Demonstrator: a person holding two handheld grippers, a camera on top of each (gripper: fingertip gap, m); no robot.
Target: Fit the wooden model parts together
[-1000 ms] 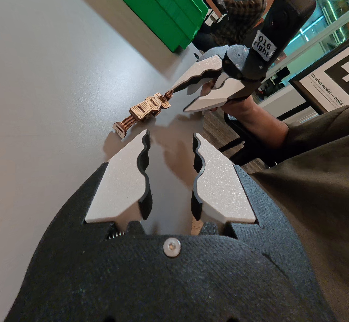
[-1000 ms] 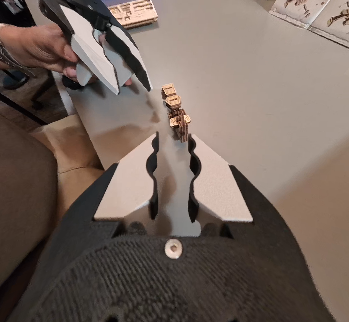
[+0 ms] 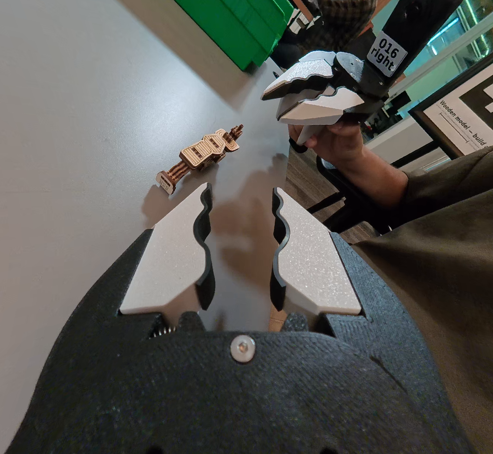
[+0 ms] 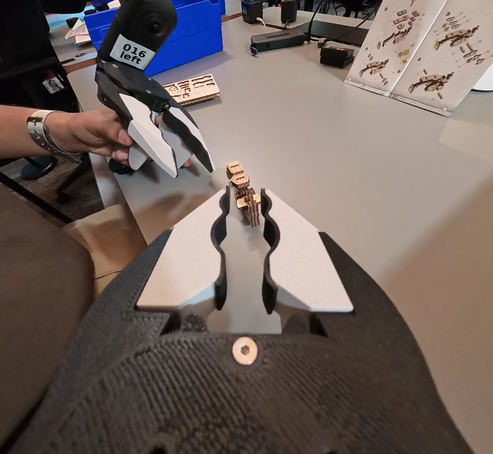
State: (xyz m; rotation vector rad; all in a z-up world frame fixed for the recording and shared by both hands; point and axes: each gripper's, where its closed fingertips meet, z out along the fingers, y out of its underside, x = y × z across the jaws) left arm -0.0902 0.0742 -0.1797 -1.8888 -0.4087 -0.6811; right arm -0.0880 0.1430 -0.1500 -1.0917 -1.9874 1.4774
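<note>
A small wooden model [image 3: 200, 156] lies on its side on the grey table [image 3: 80, 121], held by neither gripper. My left gripper [image 3: 242, 193] is open and empty, just short of the model's near end. My right gripper [image 3: 270, 108] hangs in the air to the right of the model's far end, jaws a little apart and empty. In the right wrist view the model [image 4: 240, 180] shows beyond and between the tips of my right gripper [image 4: 245, 191], untouched. My left gripper [image 4: 192, 172] is open there, to the model's left.
A green bin [image 3: 226, 6] stands at the far side. Blue bins [image 4: 186, 22], a flat sheet of wooden parts [image 4: 192, 90], black devices [image 4: 277, 38] and standing instruction sheets [image 4: 426, 41] are farther back. The table's edge [image 4: 112, 188] runs close by on the left. Spacing between my two grippers at the tips: around 8 cm.
My right gripper has lifted up and back from the model's far end, which its tip was touching. The model stays on the table. My left gripper has hardly moved.
</note>
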